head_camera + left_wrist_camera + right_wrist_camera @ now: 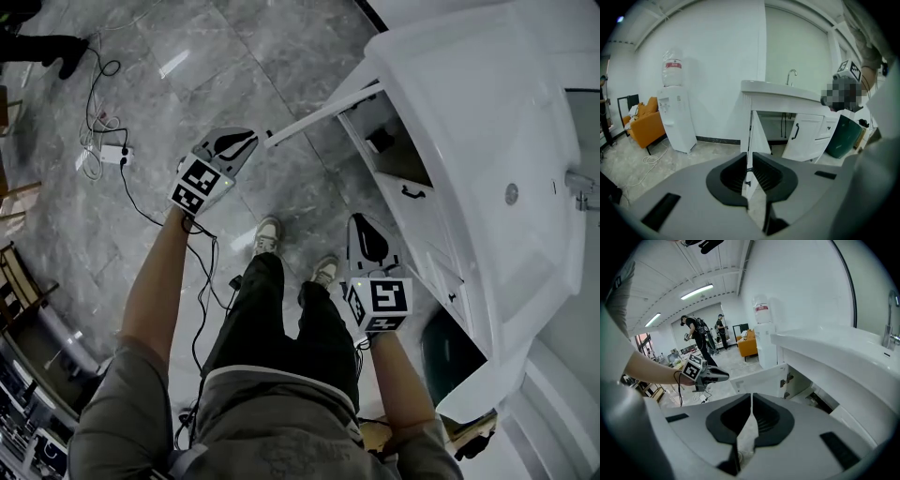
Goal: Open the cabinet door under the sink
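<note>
Cabinet door (323,111) under the sink (450,84) wide open; left gripper (251,138) and right gripper (364,225) each with jaws closed, empty.

The open cabinet door (319,114) and the sink (487,141) are plain white; the shut door on the right has a black handle (796,131). The floor (281,56) is grey marbled tile. The left gripper (248,142) and right gripper (361,221) are grey, with black-and-white squares on their cubes. At far left is an orange armchair (647,124), at right a dark green bin (844,136).
</note>
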A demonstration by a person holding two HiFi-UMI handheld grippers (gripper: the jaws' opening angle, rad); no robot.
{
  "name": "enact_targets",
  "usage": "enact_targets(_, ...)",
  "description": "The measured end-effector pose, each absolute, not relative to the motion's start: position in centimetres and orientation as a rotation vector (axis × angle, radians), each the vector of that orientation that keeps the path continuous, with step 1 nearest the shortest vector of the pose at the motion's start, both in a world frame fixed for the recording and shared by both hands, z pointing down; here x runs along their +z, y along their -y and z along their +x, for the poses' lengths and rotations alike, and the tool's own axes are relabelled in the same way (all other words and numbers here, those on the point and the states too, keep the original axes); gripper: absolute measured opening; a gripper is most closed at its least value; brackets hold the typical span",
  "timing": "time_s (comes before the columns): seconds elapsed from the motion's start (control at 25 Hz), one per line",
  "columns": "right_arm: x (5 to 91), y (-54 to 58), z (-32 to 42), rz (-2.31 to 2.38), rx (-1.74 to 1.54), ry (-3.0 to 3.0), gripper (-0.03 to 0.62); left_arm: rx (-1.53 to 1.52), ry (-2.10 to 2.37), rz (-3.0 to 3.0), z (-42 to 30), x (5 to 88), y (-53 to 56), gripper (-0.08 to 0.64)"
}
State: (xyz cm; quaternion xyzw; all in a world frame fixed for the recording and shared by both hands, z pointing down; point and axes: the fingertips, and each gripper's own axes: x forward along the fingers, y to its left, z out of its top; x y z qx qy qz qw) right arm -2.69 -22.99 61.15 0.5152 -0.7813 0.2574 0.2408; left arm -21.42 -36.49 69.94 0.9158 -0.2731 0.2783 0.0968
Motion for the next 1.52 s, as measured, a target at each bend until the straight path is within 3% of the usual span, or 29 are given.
enact_targets(0.32, 53.6, 23.1, -1.6, 1.442, 0.608, 2.195, 0.035, 0.608, 1.005, 2.66, -20.6, 59.6, 34.1, 0.043)
enact_targets(0.76, 39.6, 21.5, 0.0, 1.491, 0.328, 2.275, 0.035, 0.58, 0.96, 2.797, -15.2, 45.9, 28.3, 0.037)
enact_targets(1.52, 18.5, 14.2, 4.4, 1.676, 0.011, 2.464, 0.035, 0.23, 0.878, 3.144, -5.8, 21.3, 19.2, 0.02)
